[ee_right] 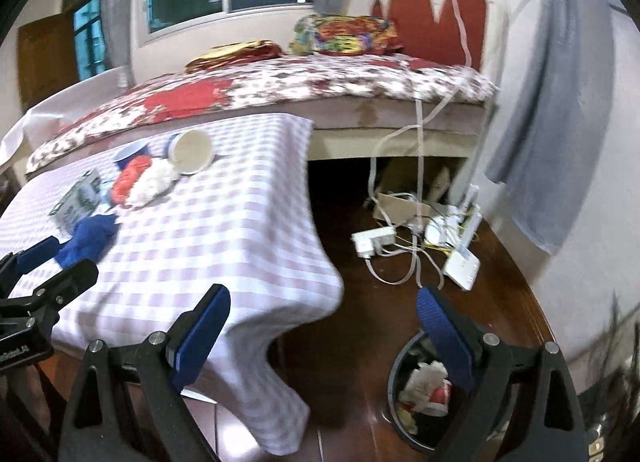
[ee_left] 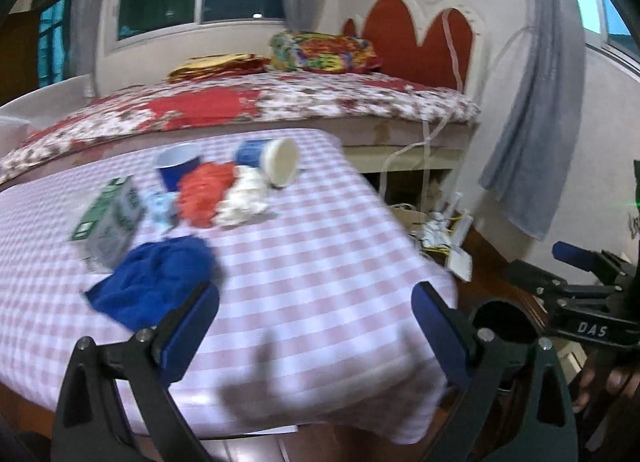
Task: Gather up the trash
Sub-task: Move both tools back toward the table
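Observation:
Trash lies on a pink checked tablecloth [ee_left: 320, 254]: a crumpled blue wad [ee_left: 156, 278], a green-and-white carton [ee_left: 112, 218], a red wad [ee_left: 204, 192], a white wad [ee_left: 244, 198], an upright blue cup [ee_left: 178, 166] and a tipped blue-and-white cup [ee_left: 272, 158]. My left gripper [ee_left: 316, 326] is open and empty, above the table's near edge, just right of the blue wad. My right gripper [ee_right: 324, 334] is open and empty, over the floor past the table's corner, above a dark trash bin [ee_right: 424, 390] holding paper and a cup. The left gripper also shows in the right wrist view [ee_right: 56, 258].
A bed with a floral cover [ee_right: 280, 90] stands behind the table. Cables, a power strip [ee_right: 372, 242] and white boxes lie on the brown floor [ee_right: 352, 342] to the right. A grey curtain [ee_right: 560, 102] hangs on the right wall.

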A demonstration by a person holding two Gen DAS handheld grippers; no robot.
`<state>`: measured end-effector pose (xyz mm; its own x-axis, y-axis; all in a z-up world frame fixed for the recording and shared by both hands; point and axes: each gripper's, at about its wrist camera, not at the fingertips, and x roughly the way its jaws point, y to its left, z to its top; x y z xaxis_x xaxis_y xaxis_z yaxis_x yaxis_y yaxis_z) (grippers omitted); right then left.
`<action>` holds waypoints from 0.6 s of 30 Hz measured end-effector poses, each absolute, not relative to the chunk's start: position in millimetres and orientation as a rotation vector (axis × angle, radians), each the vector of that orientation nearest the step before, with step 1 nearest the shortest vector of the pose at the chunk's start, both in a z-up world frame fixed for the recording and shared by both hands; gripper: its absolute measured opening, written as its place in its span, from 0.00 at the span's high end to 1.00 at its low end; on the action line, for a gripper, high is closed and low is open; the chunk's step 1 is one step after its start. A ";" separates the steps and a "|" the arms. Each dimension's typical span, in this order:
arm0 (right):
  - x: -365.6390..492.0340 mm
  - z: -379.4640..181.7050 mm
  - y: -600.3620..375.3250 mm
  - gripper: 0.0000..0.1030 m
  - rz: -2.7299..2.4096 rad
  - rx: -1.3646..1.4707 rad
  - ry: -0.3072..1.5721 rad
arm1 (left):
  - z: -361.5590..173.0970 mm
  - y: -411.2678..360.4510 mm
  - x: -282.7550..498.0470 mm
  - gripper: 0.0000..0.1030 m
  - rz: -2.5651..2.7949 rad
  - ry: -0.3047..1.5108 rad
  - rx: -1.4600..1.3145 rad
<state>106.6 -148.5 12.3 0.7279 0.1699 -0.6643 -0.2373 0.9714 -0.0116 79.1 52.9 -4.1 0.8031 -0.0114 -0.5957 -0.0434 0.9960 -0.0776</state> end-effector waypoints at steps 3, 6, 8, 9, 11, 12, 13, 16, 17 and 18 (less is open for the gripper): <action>106.2 13.5 -124.0 0.07 0.274 -0.125 0.715 | -5.7 73.1 71.2 0.06 0.079 0.631 -0.102; 106.7 13.5 -99.6 0.07 0.318 -0.153 0.709 | -6.7 97.5 61.0 0.06 0.143 0.617 -0.122; 107.7 13.4 -85.3 0.07 0.349 -0.162 0.707 | -8.5 110.1 56.8 0.06 0.173 0.616 -0.132; 107.8 13.4 -78.2 0.07 0.365 -0.166 0.706 | -8.9 116.4 56.0 0.06 0.188 0.617 -0.136; 108.8 14.0 -64.5 0.07 0.390 -0.173 0.698 | -11.2 130.5 51.9 0.06 0.221 0.616 -0.147; 108.7 14.1 -60.3 0.07 0.405 -0.173 0.697 | -12.0 137.9 49.7 0.06 0.238 0.617 -0.151; 108.9 14.1 -54.4 0.07 0.424 -0.172 0.697 | -12.7 142.3 48.7 0.06 0.249 0.616 -0.153; 112.1 13.4 -27.9 0.07 0.486 -0.180 0.696 | -14.6 160.9 42.0 0.06 0.291 0.615 -0.159; 113.6 12.6 -19.2 0.07 0.502 -0.187 0.694 | -15.9 168.6 40.2 0.06 0.310 0.616 -0.162; 113.4 11.9 -8.4 0.07 0.520 -0.197 0.690 | -16.9 174.2 38.7 0.06 0.322 0.617 -0.165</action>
